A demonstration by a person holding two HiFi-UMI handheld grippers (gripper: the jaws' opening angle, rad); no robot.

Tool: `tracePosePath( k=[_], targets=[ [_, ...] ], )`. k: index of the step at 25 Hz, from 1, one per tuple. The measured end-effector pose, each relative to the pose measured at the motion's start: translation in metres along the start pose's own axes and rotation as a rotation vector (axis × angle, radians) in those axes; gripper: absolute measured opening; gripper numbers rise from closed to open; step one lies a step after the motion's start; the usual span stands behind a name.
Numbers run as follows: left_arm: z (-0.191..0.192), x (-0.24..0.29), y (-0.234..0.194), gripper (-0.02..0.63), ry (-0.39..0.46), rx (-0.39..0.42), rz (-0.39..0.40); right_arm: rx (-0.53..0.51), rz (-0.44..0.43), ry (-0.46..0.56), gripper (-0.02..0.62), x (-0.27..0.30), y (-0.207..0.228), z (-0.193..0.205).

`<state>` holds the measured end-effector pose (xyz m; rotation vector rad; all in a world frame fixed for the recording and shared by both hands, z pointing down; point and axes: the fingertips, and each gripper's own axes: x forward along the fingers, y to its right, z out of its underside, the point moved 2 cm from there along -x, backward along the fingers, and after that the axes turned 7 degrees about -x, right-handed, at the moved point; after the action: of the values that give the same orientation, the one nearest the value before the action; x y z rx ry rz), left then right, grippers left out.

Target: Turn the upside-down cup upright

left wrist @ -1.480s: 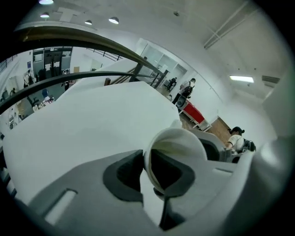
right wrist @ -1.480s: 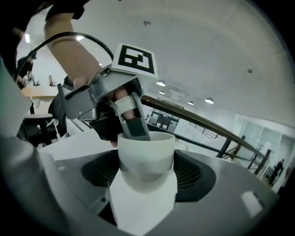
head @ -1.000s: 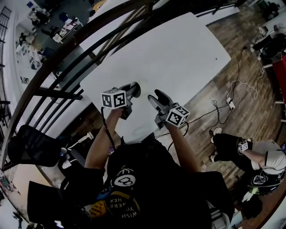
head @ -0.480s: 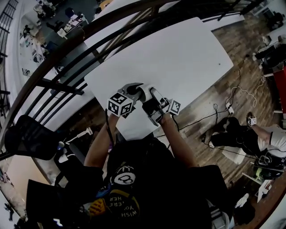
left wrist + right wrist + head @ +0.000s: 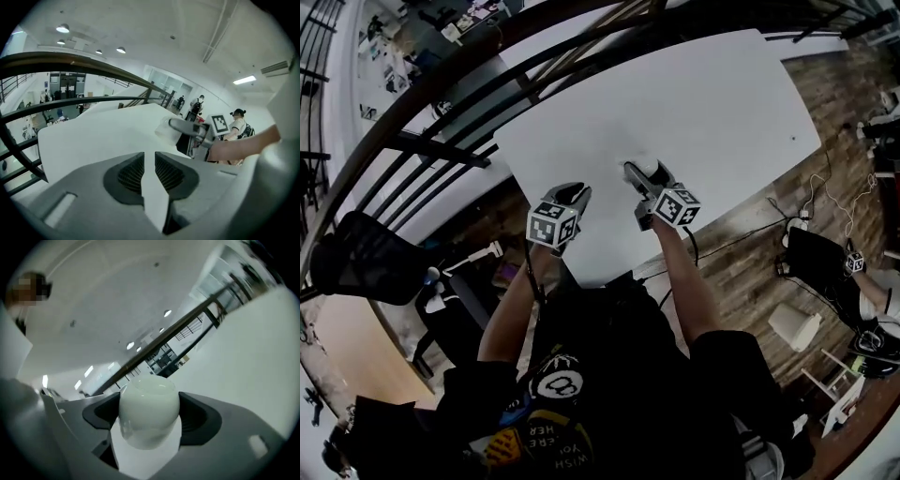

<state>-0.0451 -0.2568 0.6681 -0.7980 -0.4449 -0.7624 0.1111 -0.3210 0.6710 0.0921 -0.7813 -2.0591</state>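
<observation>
1 white cup (image 5: 149, 411); 1 white bench (image 5: 703, 103); 1 black chair (image 5: 361, 267) left of the bench; 1 dark railing (image 5: 441, 150) beside the bench.

White cup (image 5: 149, 413); white table (image 5: 703, 112); grey fingers (image 5: 236, 441)

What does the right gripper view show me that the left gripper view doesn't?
Only the right gripper view: the right gripper clamped on the cup, close up, pads against both its sides. Only the left gripper view: the left gripper, empty, its jaws opening, and the right gripper seen from the side. Both: the cup and the white table.
</observation>
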Motion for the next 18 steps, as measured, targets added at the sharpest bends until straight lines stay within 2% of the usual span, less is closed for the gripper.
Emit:
tracePosePath(
  k=[2,4,5,7,10,13,15,18],
  targets=[
    [0.006,-0.012,-0.007,0.070,0.031,-0.023,-0.026,-0.290,0.108,-0.137,0.387,0.017,0.018,0.019],
    [0.010,-0.019,-0.009,0.060,0.047,-0.035,-0.035,-0.532,0.186,-0.239,0.387,0.031,0.032,0.035],
    [0.011,-0.021,-0.009,0.055,0.053,-0.037,-0.037,-0.618,0.209,-0.273,0.387,0.039,0.038,0.042],
    [0.014,-0.024,-0.009,0.048,0.058,-0.036,-0.037,-0.717,0.236,-0.312,0.387,0.052,0.045,0.055],
    [0.016,-0.027,-0.006,0.046,0.063,-0.043,-0.029,-0.785,0.251,-0.303,0.388,0.064,0.045,0.061],
    [0.013,-0.030,-0.003,0.046,0.074,-0.043,-0.013,-0.797,0.224,-0.296,0.387,0.067,0.043,0.060],
    [0.011,-0.034,-0.003,0.046,0.079,-0.040,-0.005,-0.758,0.209,-0.297,0.385,0.060,0.042,0.062],
    [0.007,-0.040,-0.004,0.046,0.095,-0.034,0.008,-0.666,0.234,-0.257,0.385,0.032,0.036,0.058]
  ],
)
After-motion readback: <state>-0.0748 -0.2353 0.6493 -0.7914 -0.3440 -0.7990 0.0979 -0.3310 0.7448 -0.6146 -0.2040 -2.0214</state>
